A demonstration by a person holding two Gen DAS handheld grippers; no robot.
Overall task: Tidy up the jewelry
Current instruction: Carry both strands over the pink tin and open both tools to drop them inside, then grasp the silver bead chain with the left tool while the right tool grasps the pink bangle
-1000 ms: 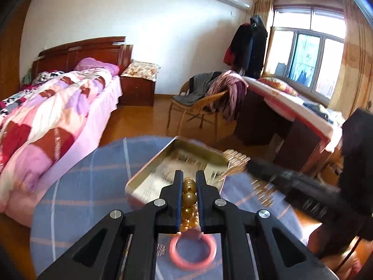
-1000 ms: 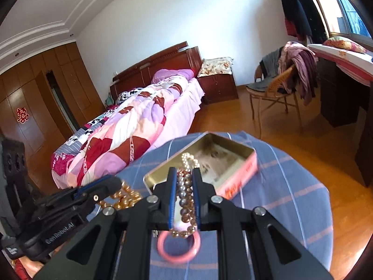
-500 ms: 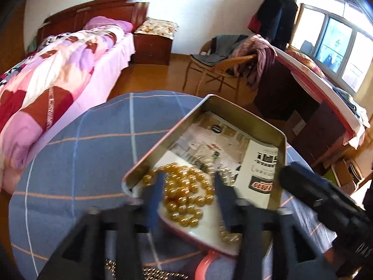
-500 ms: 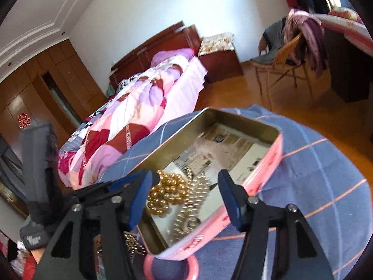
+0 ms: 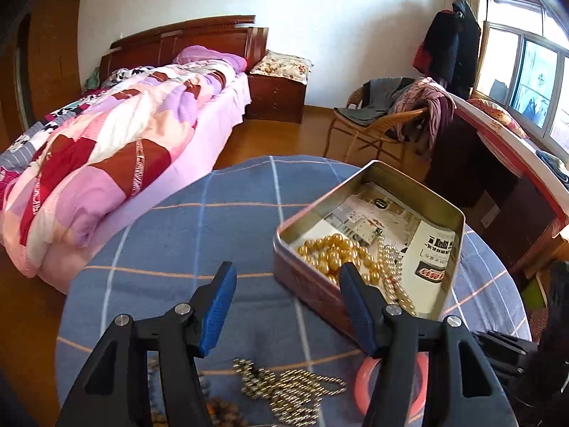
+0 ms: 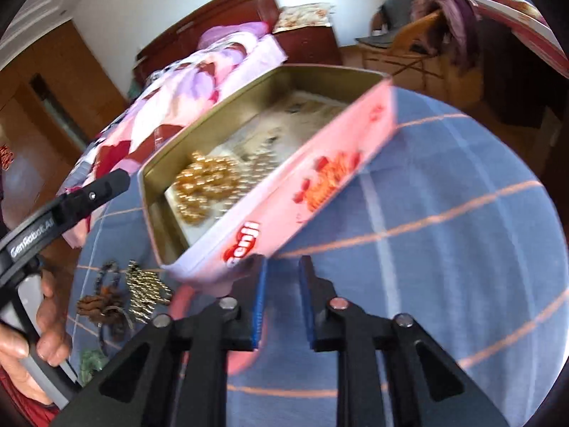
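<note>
An open pink metal tin (image 5: 309, 281) (image 6: 284, 199) stands on the blue checked table. Inside lie a gold bead necklace (image 5: 332, 249) (image 6: 199, 186) and a white pearl necklace (image 5: 393, 270). My left gripper (image 5: 286, 291) is open and empty, its right finger over the tin's near corner. My right gripper (image 6: 282, 277) is partly open and empty, just in front of the tin's pink side. A pink bangle (image 5: 362, 380) (image 6: 185, 295) and a gold chain (image 5: 291, 388) (image 6: 145, 290) lie on the cloth near the tin.
More jewelry lies at the table's near left: brown beads (image 6: 96, 302), a dark beaded piece (image 6: 106, 274) and a green item (image 6: 90, 363). The left gripper's body and the hand holding it (image 6: 46, 213) show left. A bed (image 5: 106, 142) and chair (image 5: 384, 121) stand beyond.
Both grippers were shut on necklaces above the tin; they opened and dropped them into it. Both have since pulled back, the right gripper narrowing and swinging low beside the tin.
</note>
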